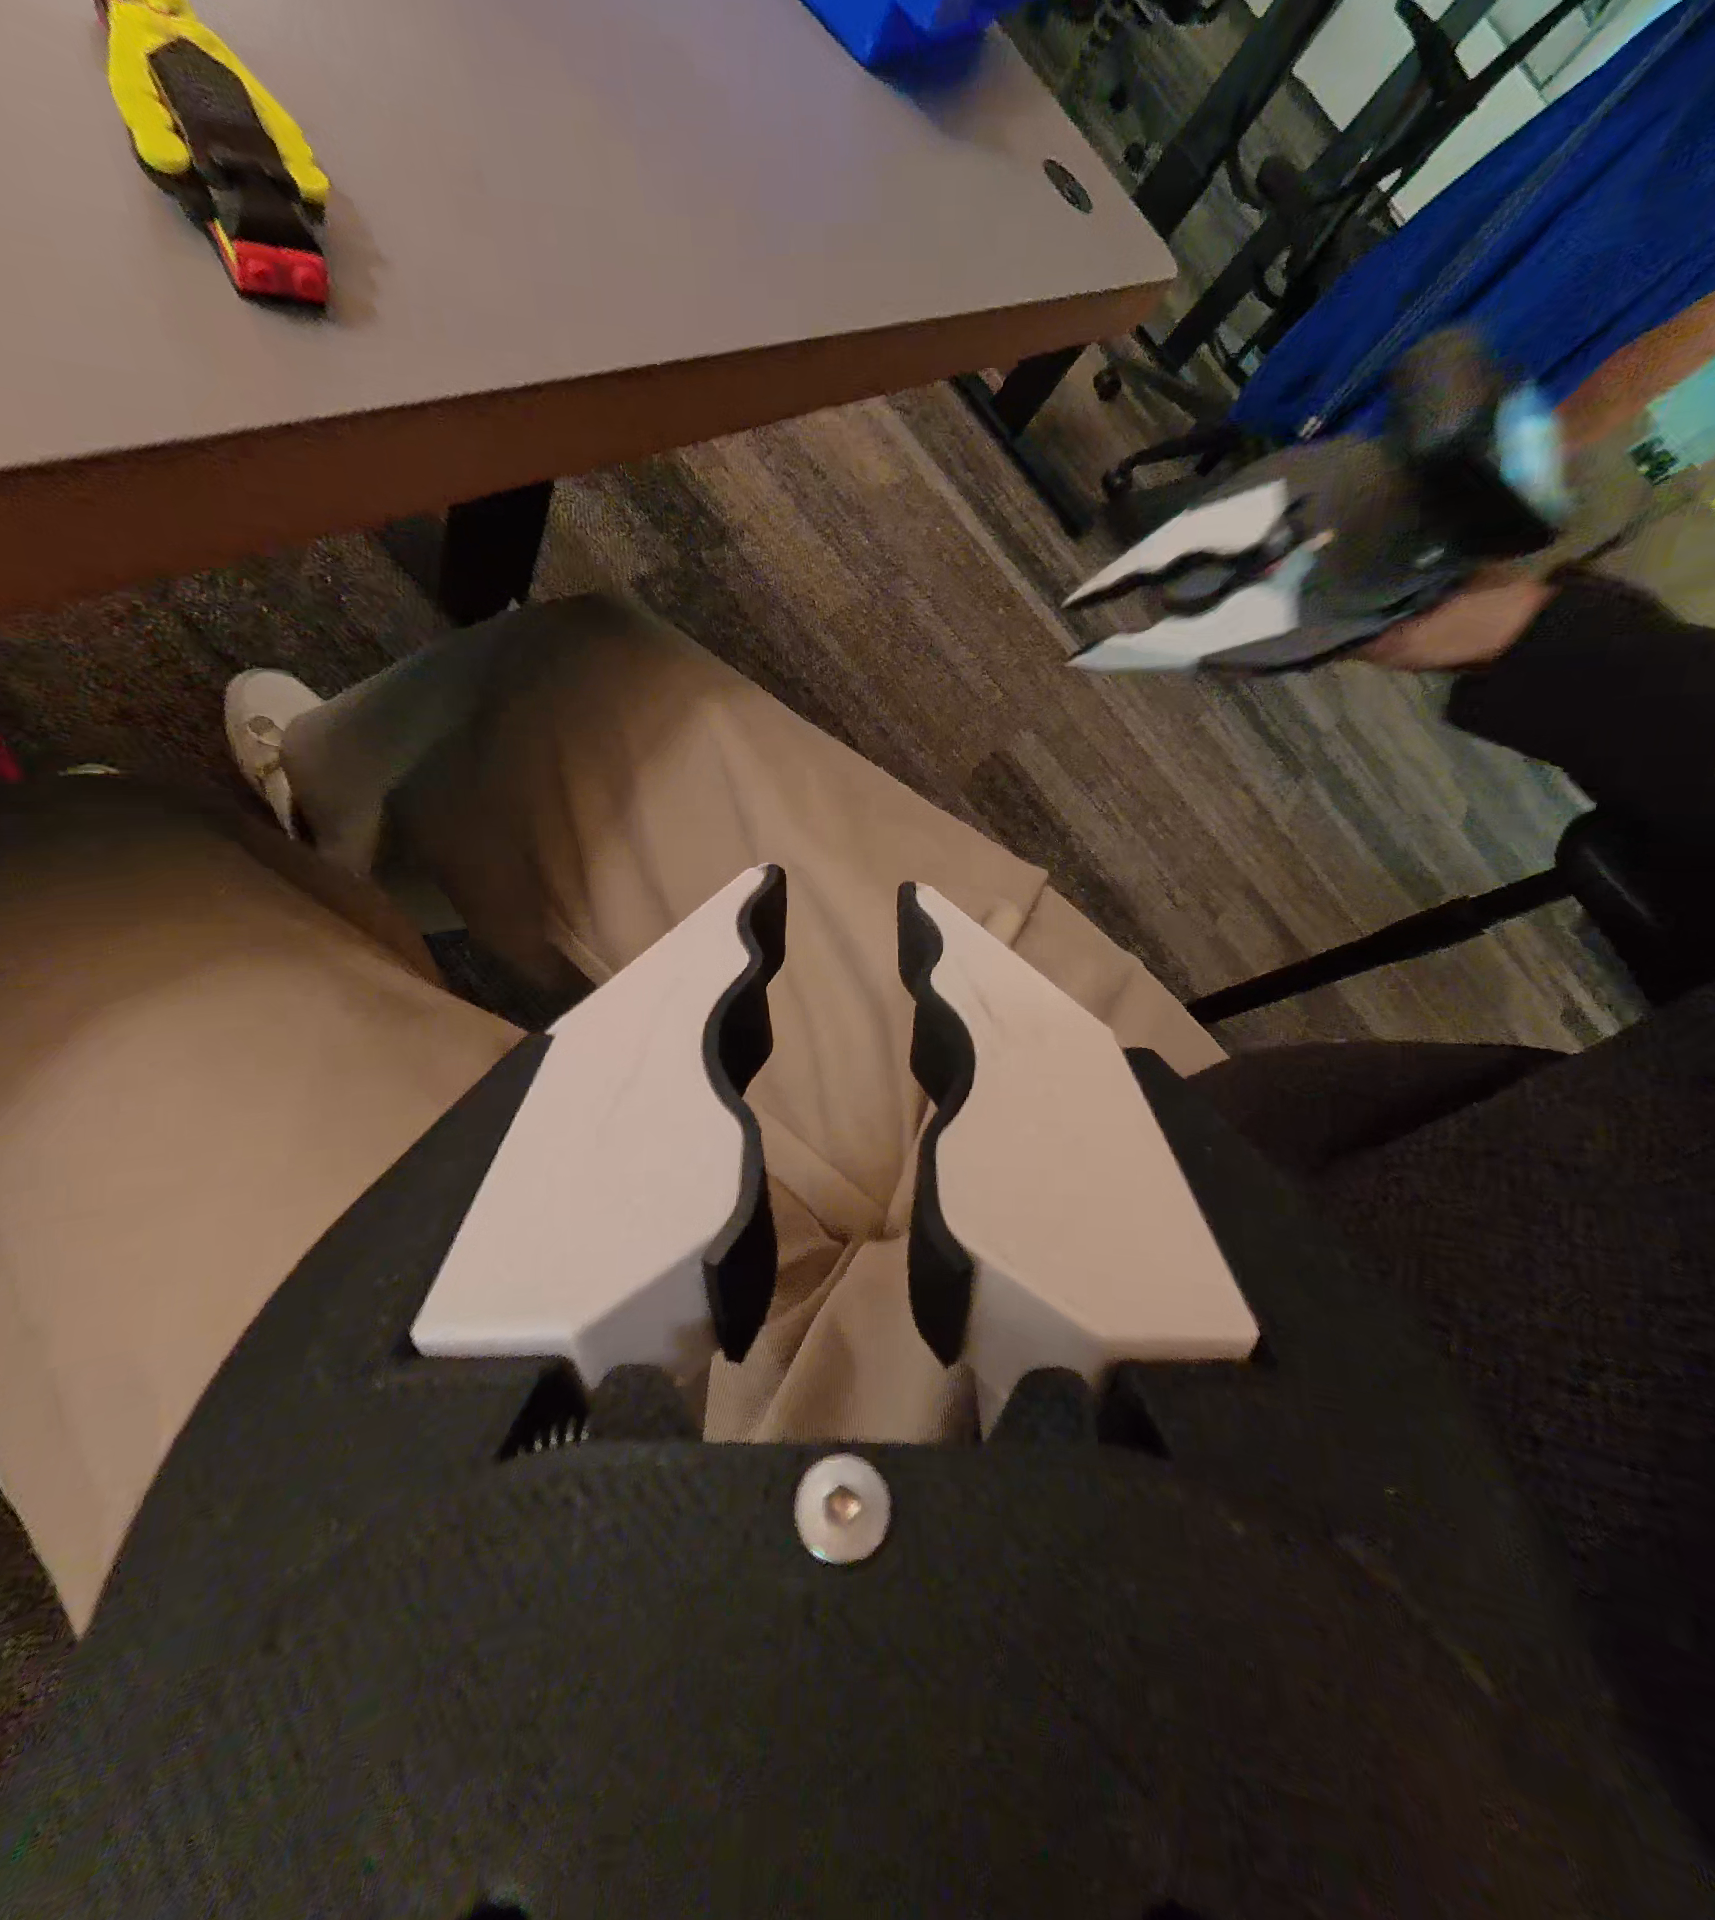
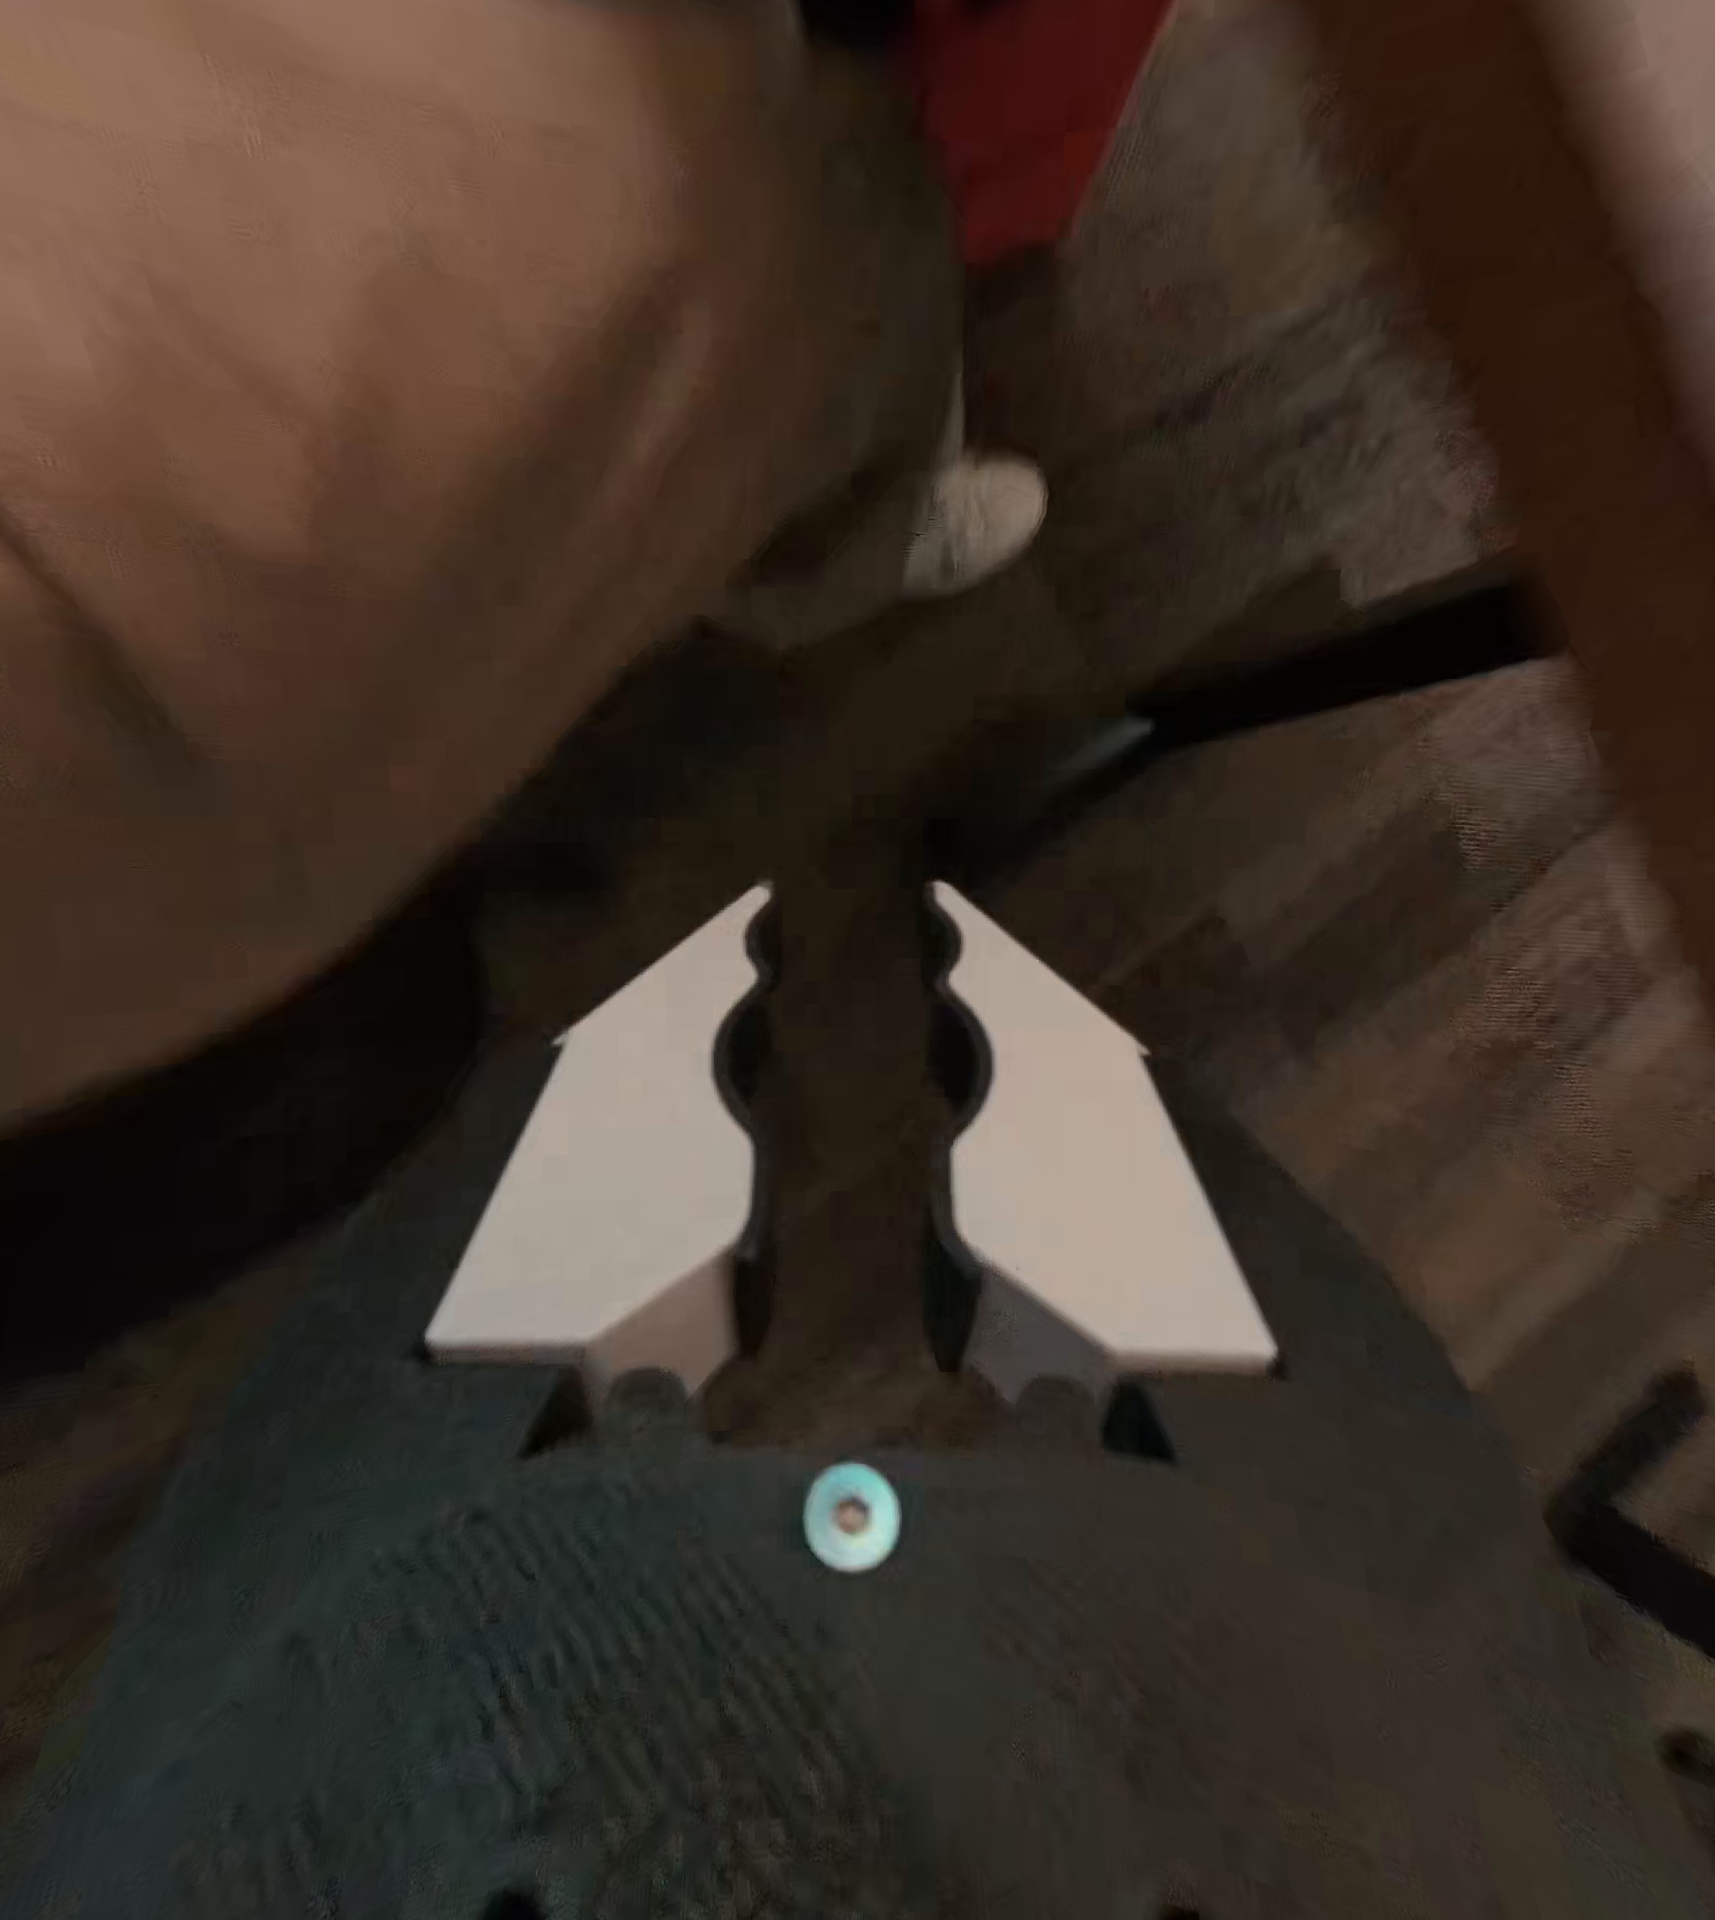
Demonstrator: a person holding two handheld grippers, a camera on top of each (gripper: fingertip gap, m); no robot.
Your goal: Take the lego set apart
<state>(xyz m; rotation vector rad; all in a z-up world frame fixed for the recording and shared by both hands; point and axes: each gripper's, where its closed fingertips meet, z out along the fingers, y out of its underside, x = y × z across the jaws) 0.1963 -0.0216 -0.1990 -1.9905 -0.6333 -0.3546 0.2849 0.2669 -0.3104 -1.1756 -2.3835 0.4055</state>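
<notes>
step: i judge nothing begun, lego set (image 1: pixel 219 156) whole on the table (image 1: pixel 624 260), far ahead and left of my left gripper (image 1: pixel 840 904) | fingers: both released, empty; right gripper (image 2: pixel 851 904) over floor | next: bring both up to the set | unclear: right view blurred; set cut off at top

Grey table (image 1: pixel 624 208) (lego set (image 1: pixel 219 156), blue object (image 1: pixel 894 31))

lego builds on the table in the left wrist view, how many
1: a yellow, black and red lego build lies on the table near its far left. The view cuts the table off, so more may be hidden.
</notes>
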